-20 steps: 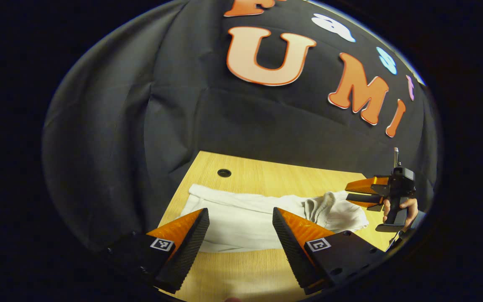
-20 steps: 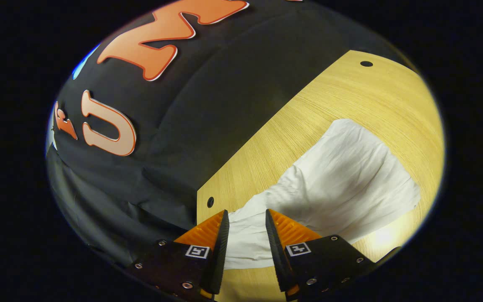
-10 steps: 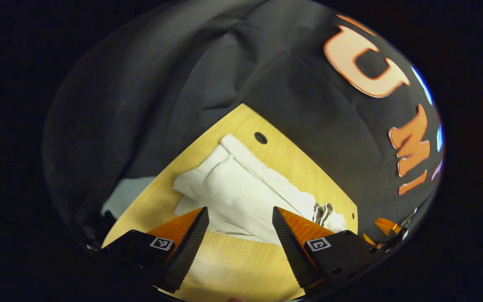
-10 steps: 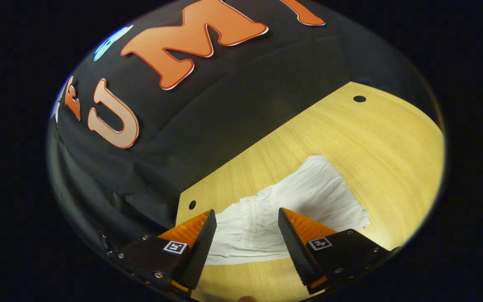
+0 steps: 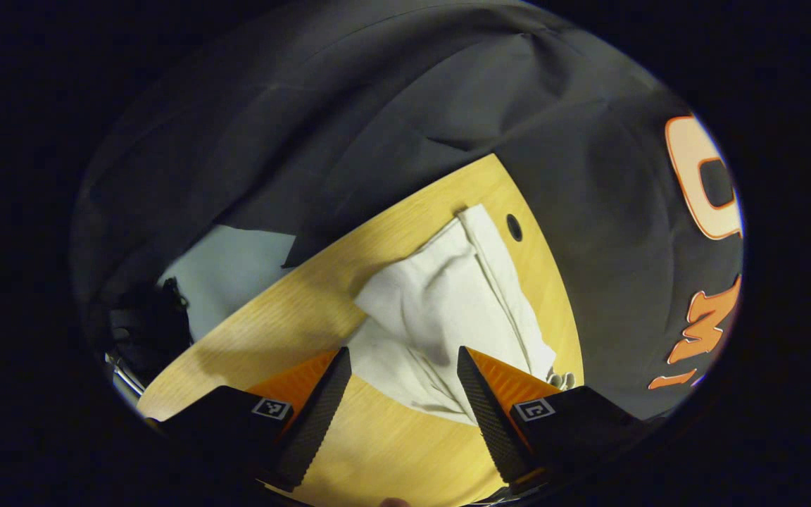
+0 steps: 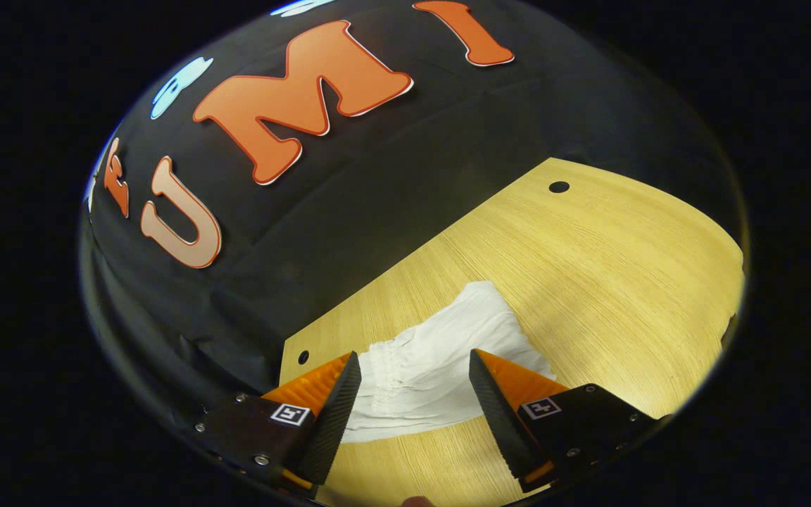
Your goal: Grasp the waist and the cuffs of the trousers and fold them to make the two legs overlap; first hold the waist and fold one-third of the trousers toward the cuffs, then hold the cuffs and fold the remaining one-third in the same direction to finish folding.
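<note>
Trousers [image 5: 448,310] lay folded flat on the table [image 6: 610,253], while the left gripper [image 5: 402,394] and right gripper [image 6: 412,401] hovered above, fingers spread, grasping nothing.

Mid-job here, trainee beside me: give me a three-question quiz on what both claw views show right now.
1. True or false: the left claw is shut on the trousers.
2. The right claw faces which part of the trousers? A) the gathered, elastic-looking end B) a back pocket C) a belt
3. Fill in: the trousers lie on a wooden ____.

Key: 1 false, both claws are open, cloth showing between the fingers. 2 A. 3 table.
</note>
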### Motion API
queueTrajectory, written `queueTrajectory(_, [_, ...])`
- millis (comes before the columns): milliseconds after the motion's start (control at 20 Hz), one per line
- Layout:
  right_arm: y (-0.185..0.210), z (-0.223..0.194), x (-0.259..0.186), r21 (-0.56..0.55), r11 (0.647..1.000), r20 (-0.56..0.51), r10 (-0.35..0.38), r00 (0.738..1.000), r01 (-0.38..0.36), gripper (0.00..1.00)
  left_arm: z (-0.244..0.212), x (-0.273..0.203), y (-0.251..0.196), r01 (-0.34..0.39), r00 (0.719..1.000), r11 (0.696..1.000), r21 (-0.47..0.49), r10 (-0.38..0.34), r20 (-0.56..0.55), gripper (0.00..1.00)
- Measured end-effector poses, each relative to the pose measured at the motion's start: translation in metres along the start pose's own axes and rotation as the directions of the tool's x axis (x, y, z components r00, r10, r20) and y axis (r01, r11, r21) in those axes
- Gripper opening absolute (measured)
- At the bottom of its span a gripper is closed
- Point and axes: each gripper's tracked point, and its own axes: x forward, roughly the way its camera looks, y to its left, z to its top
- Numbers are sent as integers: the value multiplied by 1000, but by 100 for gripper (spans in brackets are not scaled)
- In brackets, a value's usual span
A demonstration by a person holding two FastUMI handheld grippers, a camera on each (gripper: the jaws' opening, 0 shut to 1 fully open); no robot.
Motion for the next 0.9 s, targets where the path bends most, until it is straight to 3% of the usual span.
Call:
queueTrajectory(300, [-11,1,-7,61,998,9,-19,1000,18,93,2,29,-25,26,999,1000,10,-26,27,92])
queueTrajectory(500, [-25,-4,-17,55,997,8,-48,999,47,93,4,49,-32,-7,999,1000,15,6,49,60])
queueTrajectory(550, [-33,-6,-24,56,997,7,-62,998,61,93,3,52,-31,-16,998,1000,7,16,54,36])
queueTrajectory(600, [-38,-6,-28,60,996,9,-69,998,68,93,5,52,-34,-17,998,1000,-3,17,63,33])
queueTrajectory(650, [-44,-6,-33,64,995,11,-82,997,81,93,1,56,-32,-25,998,1000,2,25,55,15])
queueTrajectory(750, [-52,-5,-39,64,993,17,-100,995,99,93,5,49,-37,-14,997,1000,5,14,80,8])
queueTrajectory(900, [-64,1,-46,45,992,30,-123,992,122,93,8,34,-57,26,993,999,47,-31,113,7])
